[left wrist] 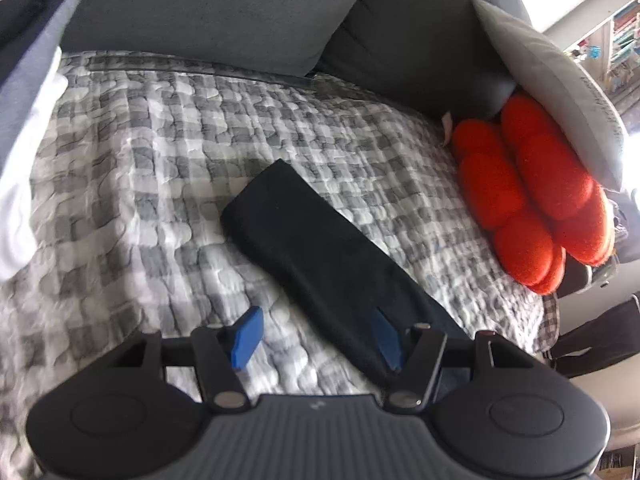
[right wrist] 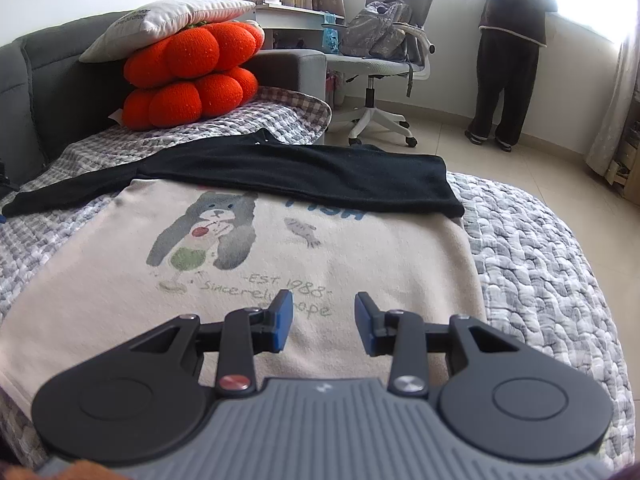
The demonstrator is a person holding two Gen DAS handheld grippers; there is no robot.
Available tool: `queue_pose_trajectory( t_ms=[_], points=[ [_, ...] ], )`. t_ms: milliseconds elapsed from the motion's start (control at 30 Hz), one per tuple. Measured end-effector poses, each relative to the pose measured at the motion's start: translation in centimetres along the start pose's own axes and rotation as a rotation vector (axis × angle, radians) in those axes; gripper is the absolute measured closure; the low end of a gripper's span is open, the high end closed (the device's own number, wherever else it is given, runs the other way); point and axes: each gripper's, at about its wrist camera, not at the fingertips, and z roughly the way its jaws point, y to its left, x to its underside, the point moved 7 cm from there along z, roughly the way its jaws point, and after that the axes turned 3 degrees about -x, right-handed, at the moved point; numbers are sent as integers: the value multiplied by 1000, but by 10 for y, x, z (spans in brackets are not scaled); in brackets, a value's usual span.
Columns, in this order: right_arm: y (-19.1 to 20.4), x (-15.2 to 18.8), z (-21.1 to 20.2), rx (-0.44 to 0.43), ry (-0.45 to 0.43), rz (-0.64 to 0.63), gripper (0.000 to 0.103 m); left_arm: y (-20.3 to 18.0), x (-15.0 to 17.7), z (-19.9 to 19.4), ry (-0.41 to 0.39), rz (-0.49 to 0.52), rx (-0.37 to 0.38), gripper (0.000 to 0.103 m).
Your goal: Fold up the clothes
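Lying on the quilted bed, the cream shirt has one black sleeve folded across. Left tongs stand wide, empty, over the other sleeve; right tongs gape narrower, empty. Most folds remain.

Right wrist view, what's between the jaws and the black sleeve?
Only the cream sweatshirt's printed front, bear and lettering; the black sleeve lies folded across its far end. The right wrist view shows it.

two orange pumpkin cushions at ten o'clock, one white pillow, one office chair, one cream sweatshirt.
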Motion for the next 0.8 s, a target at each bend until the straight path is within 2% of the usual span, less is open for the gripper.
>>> queue_pose_trajectory(
  t_ms=[167, 267, 300, 367, 433, 500, 700, 800],
  points=[
    [0, 1, 2, 1, 7, 1, 63, 3, -12, 18, -32, -30, -22, 41],
    [0, 2, 5, 3, 14, 1, 63, -3, -16, 23, -50, -1, -50, 47],
    [0, 3, 5, 3, 16, 1, 63, -5, -17, 25, -55, 13, -60, 61],
    [1, 3, 6, 3, 18, 0, 63, -5, -18, 29, -55, 32, -100, 80],
    [1, 3, 6, 3, 19, 1, 63, -3, -20, 29, -70, 34, -104, 89],
    [2, 2, 6, 3, 17, 2, 63, -2, -23, 26, -85, 4, -76, 94],
    [0, 1, 4, -2, 10, 13, 63, -17, -30, 1, -171, -35, -8, 96],
    [0, -1, 3, -7, 4, 23, 63, -55, -24, -37, -251, 22, 94, 96]
  ],
)
